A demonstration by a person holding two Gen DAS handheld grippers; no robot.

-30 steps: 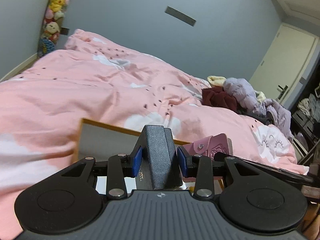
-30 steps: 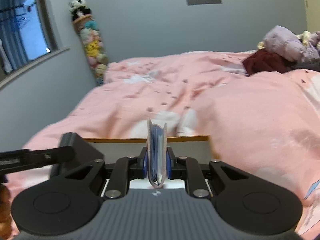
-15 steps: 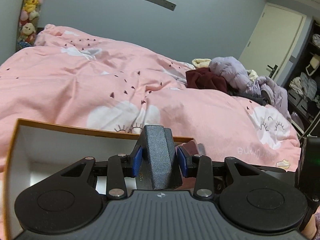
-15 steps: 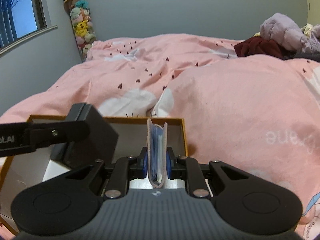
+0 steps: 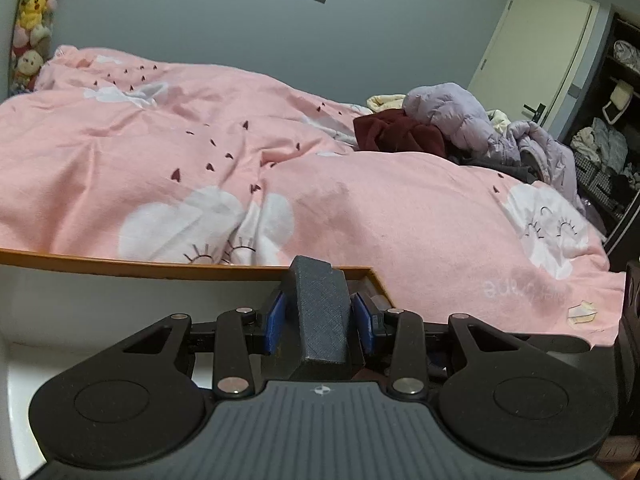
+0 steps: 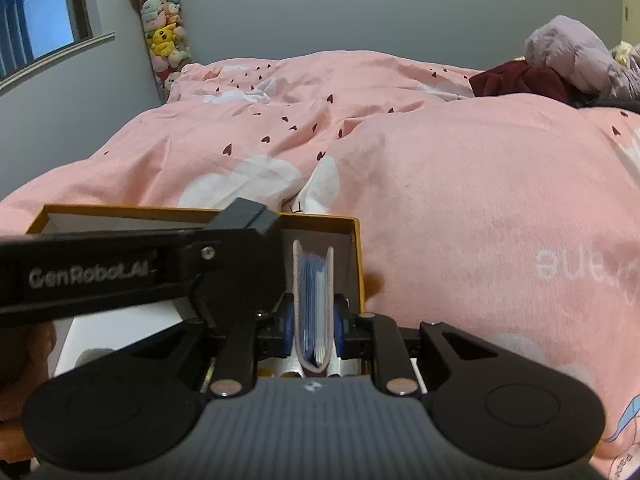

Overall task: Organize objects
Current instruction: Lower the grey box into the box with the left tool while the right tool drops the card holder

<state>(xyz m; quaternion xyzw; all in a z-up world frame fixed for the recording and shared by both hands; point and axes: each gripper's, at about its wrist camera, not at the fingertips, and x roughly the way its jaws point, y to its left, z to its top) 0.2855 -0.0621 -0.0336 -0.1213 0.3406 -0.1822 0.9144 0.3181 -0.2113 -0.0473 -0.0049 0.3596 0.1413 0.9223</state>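
Note:
My left gripper (image 5: pixel 319 322) is shut on a dark grey textured case (image 5: pixel 320 312), held inside an orange-rimmed box with white walls (image 5: pixel 120 266). My right gripper (image 6: pixel 313 322) is shut on a pale pink card holder with blue sleeves (image 6: pixel 313 300), standing upright at the right end of the same box (image 6: pixel 358 264). In the right wrist view the left gripper and its dark case (image 6: pixel 240 256) cross in from the left, just beside the card holder.
The box lies on a bed with a pink quilt (image 5: pixel 360 200). Piled clothes, lilac and dark red (image 5: pixel 440 120), sit at the far right. Stuffed toys (image 6: pixel 164 36) hang in the corner. A door (image 5: pixel 536 60) and dark shelves (image 5: pixel 612 152) stand at the right.
Both grippers have moved forward and down into the box with their loads. The left gripper's case now sits close beside the card holder.

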